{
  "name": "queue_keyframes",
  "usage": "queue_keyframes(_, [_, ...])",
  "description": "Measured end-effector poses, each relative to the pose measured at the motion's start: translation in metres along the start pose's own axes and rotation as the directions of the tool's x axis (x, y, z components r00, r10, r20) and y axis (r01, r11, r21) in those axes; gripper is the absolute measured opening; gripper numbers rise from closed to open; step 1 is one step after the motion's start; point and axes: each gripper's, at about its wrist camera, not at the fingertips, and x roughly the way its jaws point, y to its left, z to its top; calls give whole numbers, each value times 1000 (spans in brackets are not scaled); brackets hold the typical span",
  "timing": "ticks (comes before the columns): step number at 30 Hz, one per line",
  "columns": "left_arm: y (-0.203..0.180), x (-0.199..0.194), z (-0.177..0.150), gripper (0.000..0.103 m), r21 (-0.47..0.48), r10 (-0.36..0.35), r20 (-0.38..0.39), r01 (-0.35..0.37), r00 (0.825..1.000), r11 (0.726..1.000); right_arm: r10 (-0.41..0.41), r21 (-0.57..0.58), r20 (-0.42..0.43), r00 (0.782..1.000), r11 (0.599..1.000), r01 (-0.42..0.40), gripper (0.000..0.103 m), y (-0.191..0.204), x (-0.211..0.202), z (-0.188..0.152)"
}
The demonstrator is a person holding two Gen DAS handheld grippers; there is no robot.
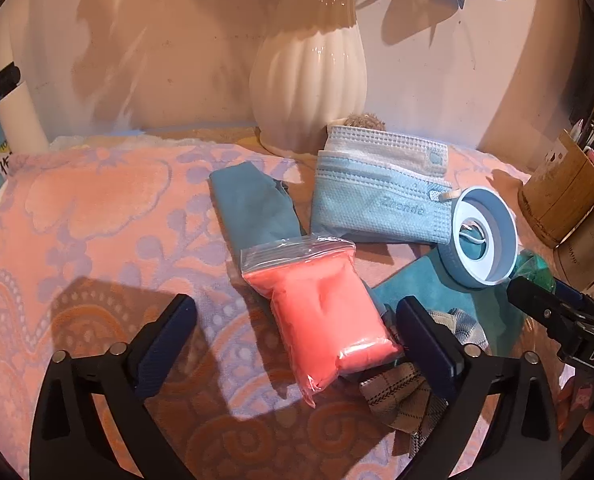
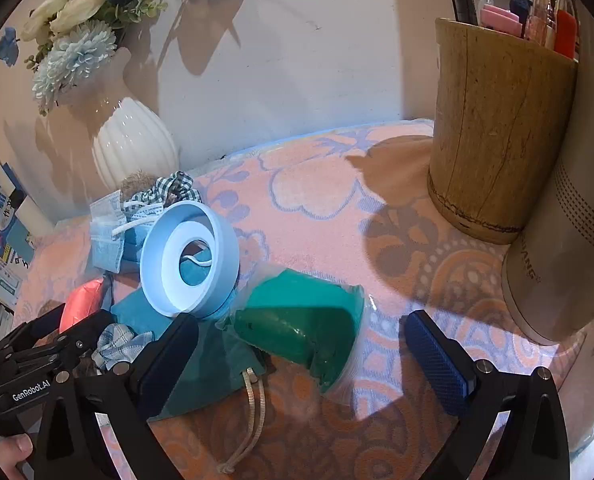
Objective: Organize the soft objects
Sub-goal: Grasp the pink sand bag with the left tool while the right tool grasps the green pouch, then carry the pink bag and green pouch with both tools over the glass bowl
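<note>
In the left wrist view, the left gripper (image 1: 297, 332) stands with its jaws spread wide at the bottom of the frame, and a clear bag of pink clay (image 1: 325, 312) lies between them on the patterned pink blanket (image 1: 97, 220), its lower end just beside the right-hand finger, with no pad pressing on it. A checked cloth (image 1: 409, 396) lies crumpled under that finger. Above the bag are a teal cloth (image 1: 253, 208), a stack of blue face masks (image 1: 381, 192) and a pale blue ring (image 1: 483, 236) standing tilted, with a white ribbed vase (image 1: 309, 84) at the upper centre against the wall. The right gripper (image 1: 557, 316) enters from the right edge. In the right wrist view, the right gripper (image 2: 301, 360) is likewise wide open at the bottom, and a bag of green clay (image 2: 301, 328) lies between its fingers, touched by neither. It rests partly on a teal drawstring pouch (image 2: 205, 368), whose cord trails toward the bottom edge. The ring (image 2: 189, 258) leans at centre left, the masks (image 2: 109, 236) behind it. A wooden pen holder (image 2: 497, 132) stands at the upper right.
</note>
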Motion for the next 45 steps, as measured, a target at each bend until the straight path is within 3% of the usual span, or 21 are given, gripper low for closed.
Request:
queue_keyframes(4, [-5, 3, -1, 102, 26, 32, -11, -32, 999, 999, -7, -1, 8, 1000, 1000, 7, 103, 0, -2, -3])
queue_keyframes(6, [-5, 3, 0, 101, 17, 22, -5, -22, 1000, 1000, -57, -18, 15, 998, 998, 58, 94, 4, -5, -4])
queue_keyframes(7, [-2, 0, 0, 97, 4, 11, 8, -11, 1000, 1000, -70, -24, 19, 997, 997, 70, 82, 6, -6, -5])
queue_keyframes(8, [0, -3, 0, 74, -10, 7, 27, -7, 1000, 1000, -64, -29, 28, 998, 997, 65, 73, 7, -8, -5])
queue_keyframes(10, [3, -8, -1, 47, -20, -28, 51, 29, 998, 999, -40, -29, 37, 998, 999, 41, 60, 7, -10, -6])
queue_keyframes(11, [3, -8, -1, 44, -15, -57, 50, 58, 997, 998, -29, -23, 43, 999, 999, 30, 59, 5, -11, -6])
queue_keyframes(17, [1, -10, -1, 37, -13, -39, 60, 40, 997, 999, 40, 29, 72, 997, 999, -42, 53, -5, -17, -8])
queue_keyframes(27, [2, -18, -3, 34, -24, -16, 106, 19, 994, 1000, 83, 52, 131, 988, 995, -90, 53, -9, -28, -8])
queue_keyframes(37, [4, -21, -2, 34, -35, -1, 118, 5, 993, 999, 99, 3, 185, 978, 995, -102, 53, -1, -42, -11])
queue_keyframes(45, [8, -32, -4, 34, -65, 55, 176, -44, 983, 997, 145, -59, 210, 967, 989, -135, 53, 10, -53, -19])
